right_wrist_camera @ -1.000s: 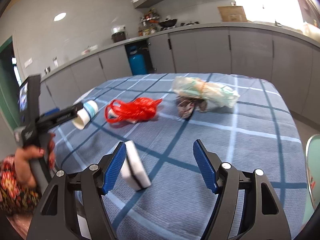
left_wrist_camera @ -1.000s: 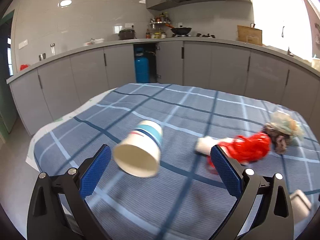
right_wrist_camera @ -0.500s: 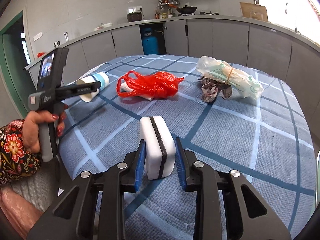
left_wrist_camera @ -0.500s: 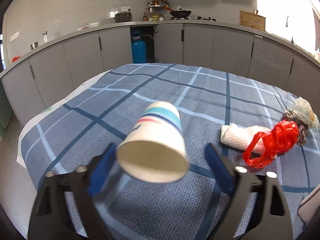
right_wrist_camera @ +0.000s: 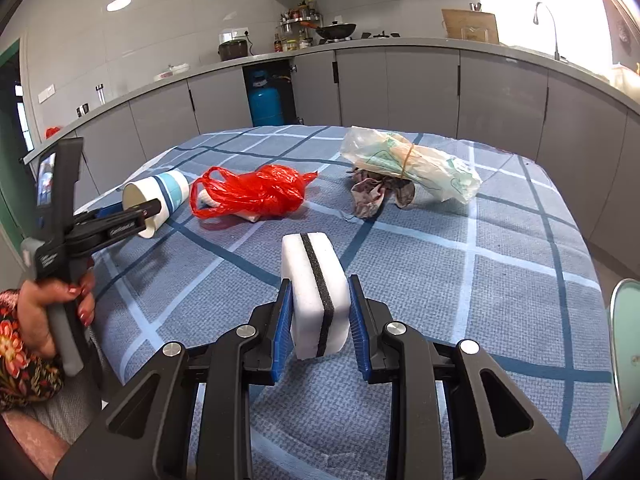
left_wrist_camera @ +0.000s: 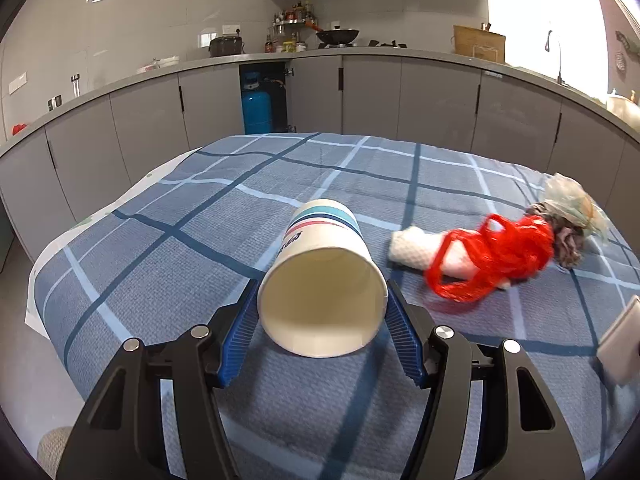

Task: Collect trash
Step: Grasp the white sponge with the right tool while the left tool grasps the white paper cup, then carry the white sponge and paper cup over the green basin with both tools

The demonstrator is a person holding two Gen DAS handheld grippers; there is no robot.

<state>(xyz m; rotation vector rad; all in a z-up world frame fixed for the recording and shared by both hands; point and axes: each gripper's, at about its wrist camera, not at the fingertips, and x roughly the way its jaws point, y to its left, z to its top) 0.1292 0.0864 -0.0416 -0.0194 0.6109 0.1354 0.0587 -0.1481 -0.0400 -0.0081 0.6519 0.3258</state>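
Observation:
A white paper cup (left_wrist_camera: pixel 324 284) with teal and pink stripes lies on its side, mouth toward me, and my left gripper (left_wrist_camera: pixel 322 332) is shut on its rim. It also shows in the right wrist view (right_wrist_camera: pixel 158 200). My right gripper (right_wrist_camera: pixel 320 320) is shut on a white sponge with a black stripe (right_wrist_camera: pixel 316 292), held just above the cloth. A red plastic bag (right_wrist_camera: pixel 252 192) lies over a white paper wad (left_wrist_camera: pixel 416 246) at mid table. A clear bag with a crumpled wrapper (right_wrist_camera: pixel 404 168) lies further back.
The table wears a blue checked cloth (right_wrist_camera: pixel 460 264). Grey kitchen cabinets (right_wrist_camera: pixel 420 88) and a blue gas cylinder (right_wrist_camera: pixel 264 102) stand behind it. A pale green rim (right_wrist_camera: pixel 624 344) shows at the right edge. The person's hand (right_wrist_camera: pixel 52 304) holds the left gripper.
My left gripper moved in and shut on the cup. My right gripper shut on the sponge and lifted it upright.

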